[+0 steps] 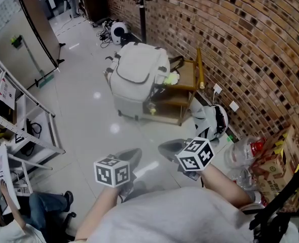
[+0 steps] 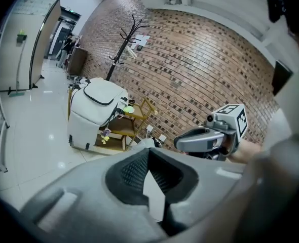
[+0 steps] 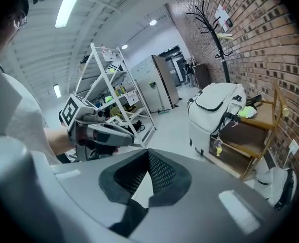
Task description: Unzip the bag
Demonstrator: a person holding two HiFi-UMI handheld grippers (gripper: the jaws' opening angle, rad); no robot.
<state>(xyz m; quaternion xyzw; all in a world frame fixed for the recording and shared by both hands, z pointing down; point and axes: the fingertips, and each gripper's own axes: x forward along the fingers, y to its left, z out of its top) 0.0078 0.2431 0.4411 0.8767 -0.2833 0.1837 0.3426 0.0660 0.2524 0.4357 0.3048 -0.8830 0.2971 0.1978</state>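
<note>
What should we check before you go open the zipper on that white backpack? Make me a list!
1. White backpack in sight: ok, upright by the wooden shelf.
2. Left hand-held gripper empty: ok, jaws together on nothing.
3. Right hand-held gripper empty: ok, jaws together on nothing.
4. Close enough to reach: not ok, floor lies between both and the backpack.
5. Zip pull found: cannot tell, too small.
</note>
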